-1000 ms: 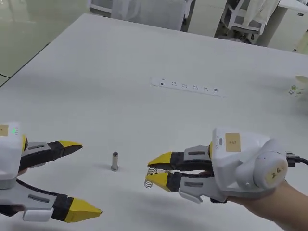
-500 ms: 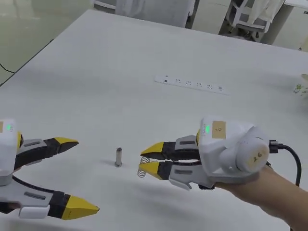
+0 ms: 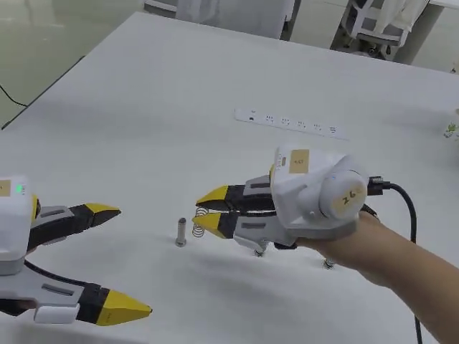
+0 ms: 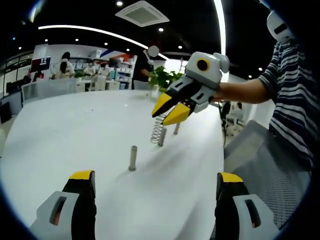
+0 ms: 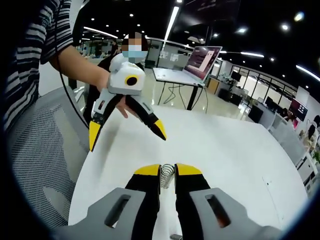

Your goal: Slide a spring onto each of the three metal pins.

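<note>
Right gripper is clamping its yellow-tipped jaws together on the upper coils of a spring, and a person's hand is holding it low over the white table. In the right gripper view, this gripper is pinching the spring between its two tips, with the coils showing in the narrow gap. The spring is hanging down from the tips, just beside a short metal pin that is standing upright on the table. It is not on the pin, and whether its lower end is touching the table cannot be told.

In the left gripper view, the right gripper is reaching in from the right with the spring dangling below it. The pin is standing bare nearer the camera, a little apart from the spring. A second pin is standing farther back, beyond the spring.

Left gripper is hovering at the near left of the table with its jaws spread wide, holding nothing, and is pointing toward the pin. Its own view is showing the same gripper with both tips far apart. The right gripper view is catching it held in a hand.

A white power strip is lying farther back on the table, well apart from the pins.
</note>
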Action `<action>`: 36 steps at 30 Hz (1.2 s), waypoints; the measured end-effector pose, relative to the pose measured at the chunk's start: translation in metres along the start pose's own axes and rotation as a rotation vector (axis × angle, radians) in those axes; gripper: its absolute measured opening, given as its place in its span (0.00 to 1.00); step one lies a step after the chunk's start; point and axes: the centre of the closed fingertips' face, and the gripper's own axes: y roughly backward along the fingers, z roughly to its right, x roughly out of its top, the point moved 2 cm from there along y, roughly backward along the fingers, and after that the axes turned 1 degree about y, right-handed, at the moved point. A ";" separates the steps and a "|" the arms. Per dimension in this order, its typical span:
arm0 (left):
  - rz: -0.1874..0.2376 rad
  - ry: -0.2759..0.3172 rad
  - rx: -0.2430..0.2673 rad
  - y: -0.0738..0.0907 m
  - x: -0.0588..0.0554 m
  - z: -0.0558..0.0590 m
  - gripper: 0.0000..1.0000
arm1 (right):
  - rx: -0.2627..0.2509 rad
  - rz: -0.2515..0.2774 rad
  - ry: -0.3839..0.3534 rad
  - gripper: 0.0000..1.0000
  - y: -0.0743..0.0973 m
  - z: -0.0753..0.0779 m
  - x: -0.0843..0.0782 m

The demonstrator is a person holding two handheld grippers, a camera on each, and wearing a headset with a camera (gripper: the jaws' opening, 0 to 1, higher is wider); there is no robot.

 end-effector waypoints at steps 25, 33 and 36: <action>0.001 0.007 0.008 0.003 0.000 -0.001 0.98 | -0.023 0.003 -0.041 0.08 -0.025 0.016 -0.004; -0.002 0.012 0.013 0.005 -0.002 -0.001 0.97 | -0.021 -0.009 -0.043 0.08 -0.032 0.016 -0.008; -0.001 0.015 0.015 0.006 -0.003 -0.002 0.97 | -0.016 -0.016 -0.044 0.08 -0.035 0.015 -0.011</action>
